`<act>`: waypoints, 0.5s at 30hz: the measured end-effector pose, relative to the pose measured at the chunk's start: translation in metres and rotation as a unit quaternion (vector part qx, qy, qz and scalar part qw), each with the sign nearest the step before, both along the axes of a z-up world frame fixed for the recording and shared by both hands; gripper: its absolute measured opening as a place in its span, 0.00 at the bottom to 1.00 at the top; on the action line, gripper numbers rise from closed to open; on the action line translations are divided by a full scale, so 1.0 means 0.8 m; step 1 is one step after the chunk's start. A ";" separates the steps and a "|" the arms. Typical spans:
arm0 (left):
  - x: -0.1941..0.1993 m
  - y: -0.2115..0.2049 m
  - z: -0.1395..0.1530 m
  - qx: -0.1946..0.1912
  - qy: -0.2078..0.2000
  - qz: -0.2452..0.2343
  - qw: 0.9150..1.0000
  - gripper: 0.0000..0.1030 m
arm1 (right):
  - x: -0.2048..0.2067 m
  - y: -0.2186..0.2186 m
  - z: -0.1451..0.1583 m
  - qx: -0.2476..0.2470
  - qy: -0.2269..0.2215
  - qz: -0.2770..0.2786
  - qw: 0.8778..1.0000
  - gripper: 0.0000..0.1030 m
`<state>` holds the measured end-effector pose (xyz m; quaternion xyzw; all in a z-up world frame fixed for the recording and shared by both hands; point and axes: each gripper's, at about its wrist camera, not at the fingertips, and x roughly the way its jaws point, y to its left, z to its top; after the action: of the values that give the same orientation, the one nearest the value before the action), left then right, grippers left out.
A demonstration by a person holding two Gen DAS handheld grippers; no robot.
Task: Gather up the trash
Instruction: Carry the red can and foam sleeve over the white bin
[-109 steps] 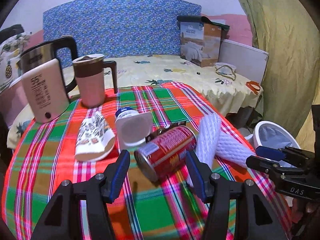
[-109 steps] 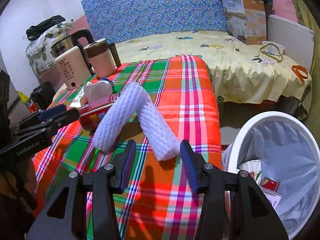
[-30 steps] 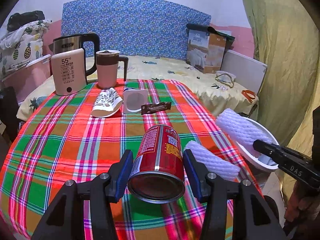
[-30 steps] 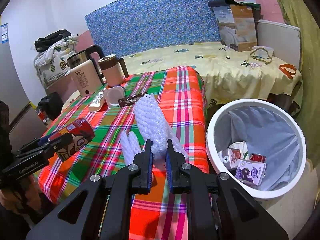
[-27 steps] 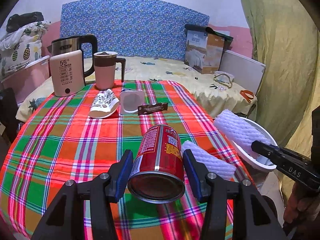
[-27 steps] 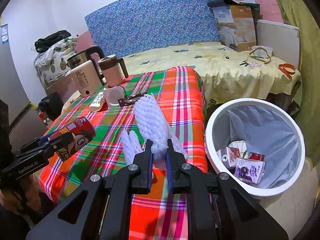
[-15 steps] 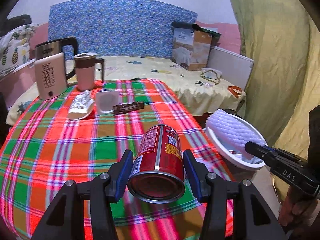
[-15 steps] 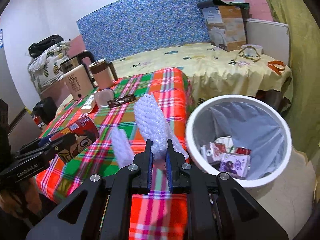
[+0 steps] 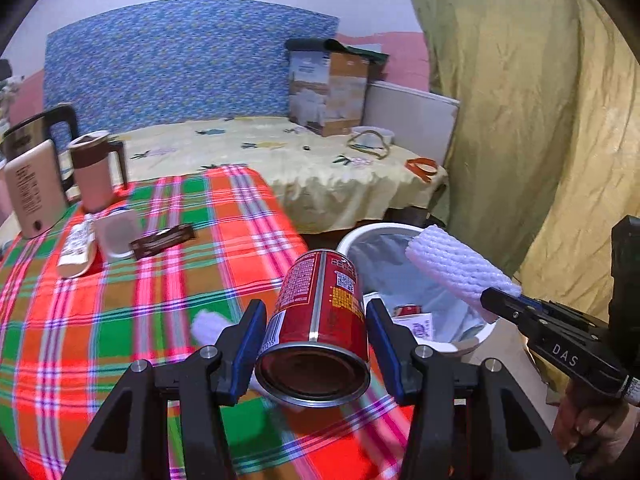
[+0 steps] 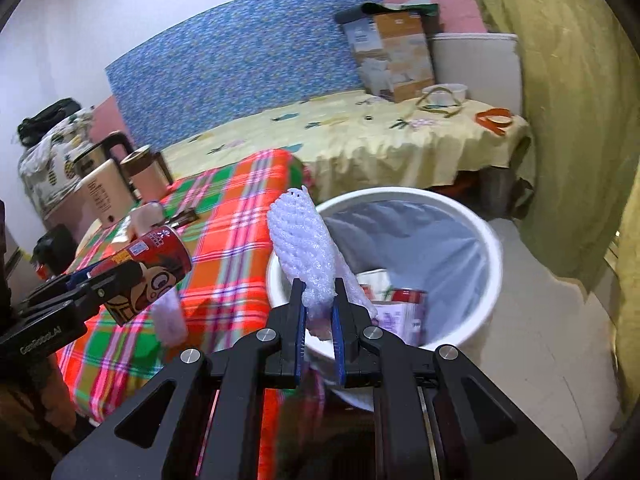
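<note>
- The left gripper [image 9: 316, 344] has its blue pads clamped on either side of a red can [image 9: 320, 316], lifted off the plaid tablecloth [image 9: 120, 312] near the table's right edge; the can's open end faces the camera and looks dark inside.
- The right gripper [image 10: 319, 316] has its jaws pressed nearly together, pinching the lower end of a white foam net sleeve [image 10: 304, 248]; the sleeve sticks up and away from the jaws, over the near-left rim of the bin.
- The white round trash bin [image 10: 492, 264] stands on the floor just right of the table, lined with a pale grey-blue bag [image 10: 420, 240].
- Inside the bin, at the bottom, lie a red can [image 10: 408, 296] and some printed cartons or wrappers [image 10: 396, 320]; they are too jumbled to count.
- A second white foam sleeve [image 9: 208, 326] lies on the cloth just left of the left gripper, partly hidden behind its finger.
- Far left on the table stand a beige electric kettle [image 9: 34, 188] and a pink lidded mug [image 9: 94, 172] side by side; I cannot tell what either holds.
- In front of them lie a crushed patterned paper cup [image 9: 76, 246], a white cup on its side [image 9: 116, 234] and a dark brown wrapper [image 9: 162, 236].
- Beyond the table is a bed with a yellow sheet [image 9: 280, 160], with a cardboard box [image 9: 328, 92] at its far end.
</note>
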<state>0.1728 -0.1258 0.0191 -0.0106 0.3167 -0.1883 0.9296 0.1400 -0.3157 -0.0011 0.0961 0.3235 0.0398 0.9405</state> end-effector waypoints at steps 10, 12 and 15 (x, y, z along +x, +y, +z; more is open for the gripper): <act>0.018 -0.055 -0.014 0.009 0.011 -0.040 0.999 0.50 | 0.001 -0.032 -0.015 0.009 0.015 -0.037 0.999 0.13; 0.020 -0.062 -0.017 0.010 0.014 -0.045 0.999 0.50 | 0.003 -0.035 -0.018 0.011 0.018 -0.039 0.999 0.13; 0.026 -0.069 -0.020 0.012 0.016 -0.052 0.998 0.50 | 0.006 -0.039 -0.022 0.014 0.023 -0.040 0.999 0.13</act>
<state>0.1939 -0.1813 0.0034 0.0137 0.3337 -0.2325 0.9135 0.1450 -0.3469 -0.0185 0.1228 0.3406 0.0047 0.9321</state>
